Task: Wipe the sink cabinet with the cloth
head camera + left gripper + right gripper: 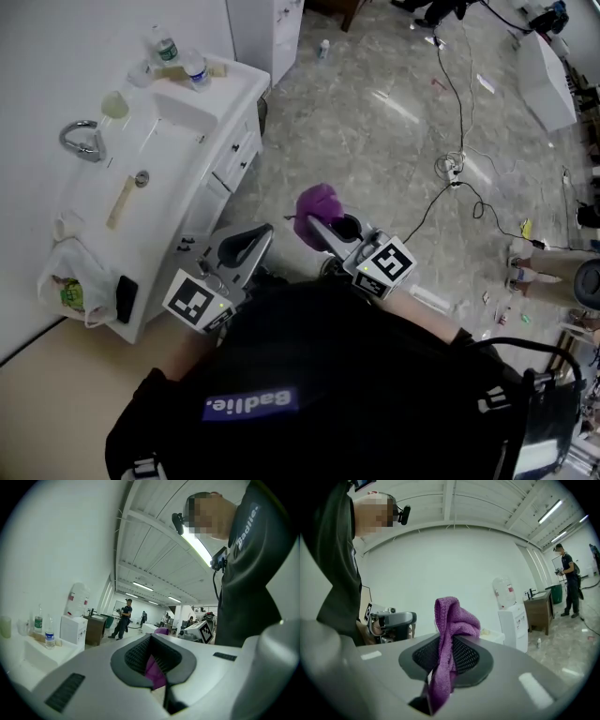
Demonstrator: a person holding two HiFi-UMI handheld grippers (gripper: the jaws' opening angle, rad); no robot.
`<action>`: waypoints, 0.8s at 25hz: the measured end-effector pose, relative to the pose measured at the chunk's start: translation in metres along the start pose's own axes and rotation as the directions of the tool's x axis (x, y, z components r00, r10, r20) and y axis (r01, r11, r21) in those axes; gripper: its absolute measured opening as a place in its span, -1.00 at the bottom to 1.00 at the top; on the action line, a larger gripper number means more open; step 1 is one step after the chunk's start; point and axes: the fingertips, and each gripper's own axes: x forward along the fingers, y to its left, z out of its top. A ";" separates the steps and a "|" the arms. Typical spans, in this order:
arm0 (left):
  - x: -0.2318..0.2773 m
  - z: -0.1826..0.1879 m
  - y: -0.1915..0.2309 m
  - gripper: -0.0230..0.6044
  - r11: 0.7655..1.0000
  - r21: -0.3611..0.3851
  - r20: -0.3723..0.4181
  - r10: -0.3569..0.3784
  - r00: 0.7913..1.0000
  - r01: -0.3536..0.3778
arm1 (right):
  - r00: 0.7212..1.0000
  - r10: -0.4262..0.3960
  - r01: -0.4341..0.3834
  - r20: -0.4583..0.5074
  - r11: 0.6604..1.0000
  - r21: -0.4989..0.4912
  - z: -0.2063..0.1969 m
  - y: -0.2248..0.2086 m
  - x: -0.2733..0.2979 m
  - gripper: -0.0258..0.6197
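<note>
Right gripper (330, 231): we hold it clamped on the purple cloth (319, 201), which bunches above its jaws.
Left gripper (242, 246): jaws closed, just beside our right.
Sink cabinet (234, 155): off to the left gripper's left, untouched.

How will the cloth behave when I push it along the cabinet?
Likely floppy: the cloth slumps over the right tongs and hangs limp below. Probably light, as a pinch holds it. Its looped pile should drag, not slip.
</note>
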 end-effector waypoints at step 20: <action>0.118 -0.043 0.060 -0.93 0.944 -0.062 -0.051 0.323 0.945 -0.325 | 0.971 0.219 -0.219 -0.094 0.976 0.018 -0.036 -0.192 0.048 -0.74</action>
